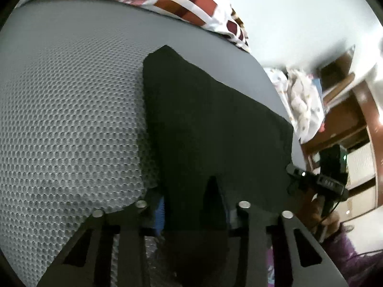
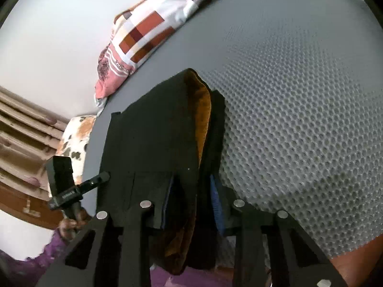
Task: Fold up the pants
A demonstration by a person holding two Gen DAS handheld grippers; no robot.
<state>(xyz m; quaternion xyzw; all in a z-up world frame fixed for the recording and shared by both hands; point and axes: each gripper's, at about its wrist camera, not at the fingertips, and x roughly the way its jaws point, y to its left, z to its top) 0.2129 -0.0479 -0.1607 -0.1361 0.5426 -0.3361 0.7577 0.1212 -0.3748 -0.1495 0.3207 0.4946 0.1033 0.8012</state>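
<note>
The black pants (image 1: pixel 210 124) lie on a grey mesh mattress (image 1: pixel 71 119), stretched between both grippers. My left gripper (image 1: pixel 194 210) is shut on the near edge of the pants; the cloth covers the fingertips. In the right wrist view the pants (image 2: pixel 158 129) show a brown lining (image 2: pixel 203 110) at a fold. My right gripper (image 2: pixel 191 203) is shut on the near edge of the pants, blue pads (image 2: pixel 216 205) just visible. Each gripper shows in the other's view: the right one at the right (image 1: pixel 320 186), the left one at the left (image 2: pixel 71 189).
A patterned red, white and brown blanket (image 1: pixel 182 2) lies along the far edge of the mattress (image 2: pixel 299 119); it also shows in the right wrist view (image 2: pixel 143 35). White printed bedding (image 1: pixel 301 100) and wooden furniture (image 1: pixel 347 119) stand beyond the mattress edge.
</note>
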